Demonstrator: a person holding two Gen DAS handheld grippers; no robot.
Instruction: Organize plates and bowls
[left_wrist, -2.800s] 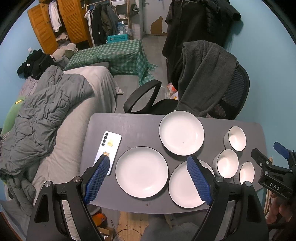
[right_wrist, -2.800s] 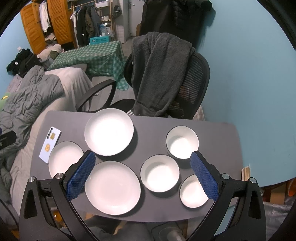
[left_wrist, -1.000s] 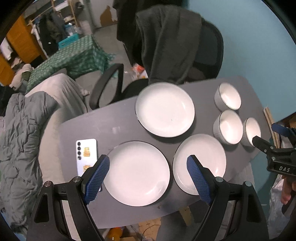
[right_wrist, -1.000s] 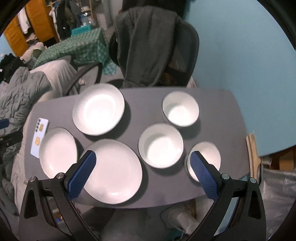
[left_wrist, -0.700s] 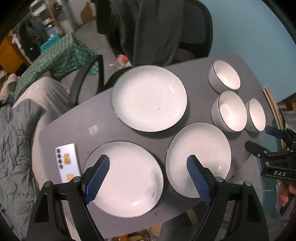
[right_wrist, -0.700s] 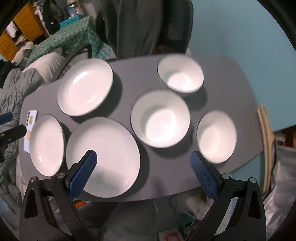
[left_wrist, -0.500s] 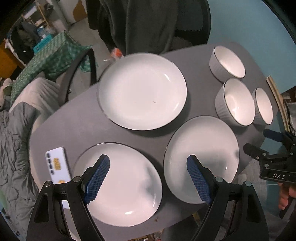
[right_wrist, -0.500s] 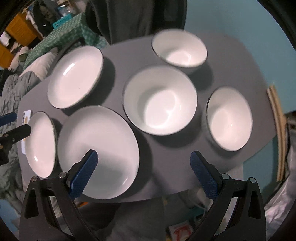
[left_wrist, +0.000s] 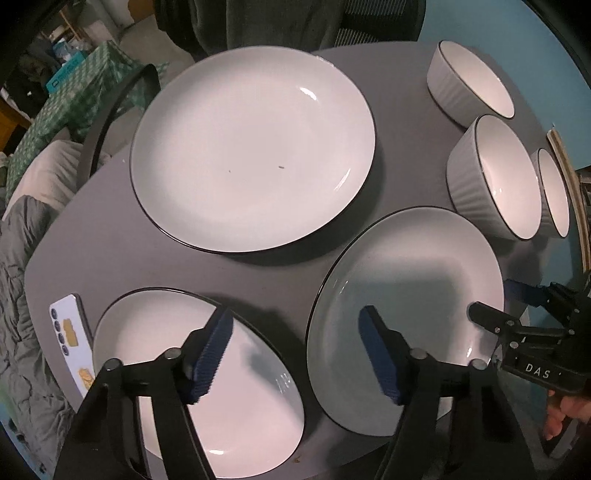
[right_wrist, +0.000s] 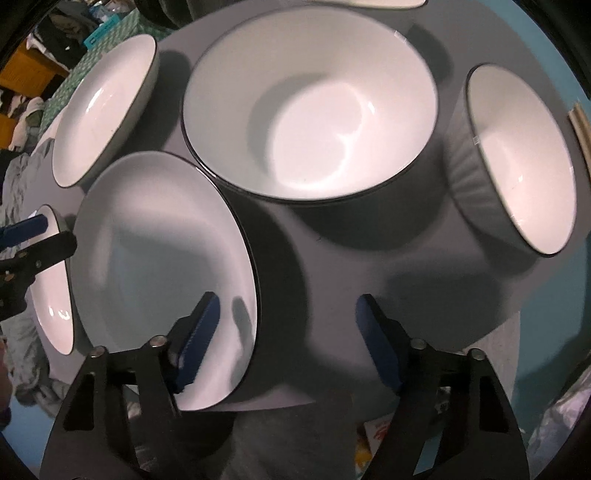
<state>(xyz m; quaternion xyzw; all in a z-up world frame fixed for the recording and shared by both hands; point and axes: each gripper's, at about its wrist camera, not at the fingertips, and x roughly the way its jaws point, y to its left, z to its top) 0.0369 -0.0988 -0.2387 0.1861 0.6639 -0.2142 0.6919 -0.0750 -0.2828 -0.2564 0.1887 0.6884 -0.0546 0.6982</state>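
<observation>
Plates (left_wrist: 255, 147) white, dark-rimmed, apparently clean but for specks.

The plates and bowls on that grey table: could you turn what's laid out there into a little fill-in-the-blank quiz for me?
1. The table holds ___ plates.
2. Along its right side sit ___ bowls, such as the middle bowl.
3. Both the left gripper and the right gripper hold ___.
4. The flat white thing at the left edge is a ___.

Missing words: three; three; nothing; phone

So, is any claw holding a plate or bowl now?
No. The left claw and right claw are both open, above the plates, holding nothing.
</observation>
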